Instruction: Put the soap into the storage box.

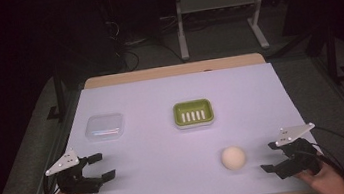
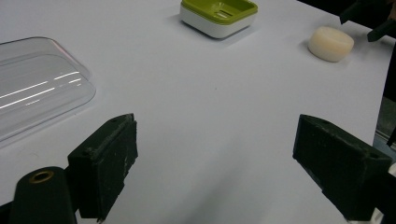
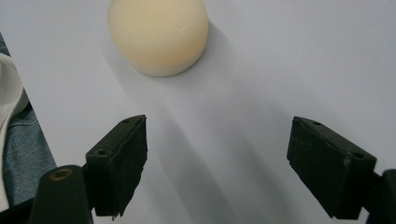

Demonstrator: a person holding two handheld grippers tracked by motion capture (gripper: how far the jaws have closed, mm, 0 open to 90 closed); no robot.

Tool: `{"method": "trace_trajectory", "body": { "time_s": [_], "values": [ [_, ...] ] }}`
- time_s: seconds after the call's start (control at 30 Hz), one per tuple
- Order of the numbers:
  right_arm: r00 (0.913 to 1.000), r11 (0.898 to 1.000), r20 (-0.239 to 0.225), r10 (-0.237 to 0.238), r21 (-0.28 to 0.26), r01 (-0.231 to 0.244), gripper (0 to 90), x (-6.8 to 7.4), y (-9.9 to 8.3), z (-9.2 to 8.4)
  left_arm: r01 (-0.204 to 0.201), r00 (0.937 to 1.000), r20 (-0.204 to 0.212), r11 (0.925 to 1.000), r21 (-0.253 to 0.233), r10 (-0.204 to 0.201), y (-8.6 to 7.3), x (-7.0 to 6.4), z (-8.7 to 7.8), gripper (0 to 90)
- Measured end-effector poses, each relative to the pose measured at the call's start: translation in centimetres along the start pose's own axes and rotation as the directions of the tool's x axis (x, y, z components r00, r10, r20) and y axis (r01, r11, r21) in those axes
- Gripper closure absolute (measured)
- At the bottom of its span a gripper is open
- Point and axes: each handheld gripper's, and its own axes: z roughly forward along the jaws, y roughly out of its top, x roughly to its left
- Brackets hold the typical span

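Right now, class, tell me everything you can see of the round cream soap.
The soap is a thick round puck, cream, smooth and slightly glossy, with softened edges. It lies flat on the white table sheet, near the front edge, in front of and right of the green soap dish. Nothing grips it; the right hand-held gripper waits open beside it, apart.

one soap (image 1: 233,158), one soap dish (image 1: 192,113), one clear lid (image 1: 105,127)

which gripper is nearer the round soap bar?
Right. The right gripper sits just beside the round soap bar, jaws open toward it. The left gripper is across the table, near the clear lid.
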Motion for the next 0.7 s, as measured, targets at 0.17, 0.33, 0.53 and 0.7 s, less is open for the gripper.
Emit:
{"method": "trace_trajectory", "body": {
  "time_s": [0.17, 0.33, 0.53, 0.7],
  "values": [
    [1.0, 1.0, 0.003, -0.001, 0.0, 0.001, 19.6, 0.1, 0.5, 0.1, -0.002, 1.0, -0.005, 1.0, 0.002, 0.002, 0.0, 0.0, 0.1, 13.2],
    [0.9999, 1.0, -0.012, 0.0, -0.001, 0.0, 20.9, 0.1, 1.0, 0.3, 0.0, 1.0, -0.002, 1.0, 0.005, 0.0, 0.0, 0.0, 0.1, 13.2],
    [0.9993, 1.0, -0.035, -0.015, -0.007, 0.015, 20.9, 0.4, 1.6, 0.6, 0.0, 1.0, -0.002, 0.9999, 0.014, 0.0, 0.0, 0.0, 0.3, 13.2],
    [0.9981, 1.0, -0.058, -0.02, -0.006, 0.02, 19.6, 0.7, 2.2, 1.0, 0.002, 1.0, -0.006, 0.9999, 0.012, -0.002, 0.0, 0.0, 0.2, 13.2]
  ]
}}
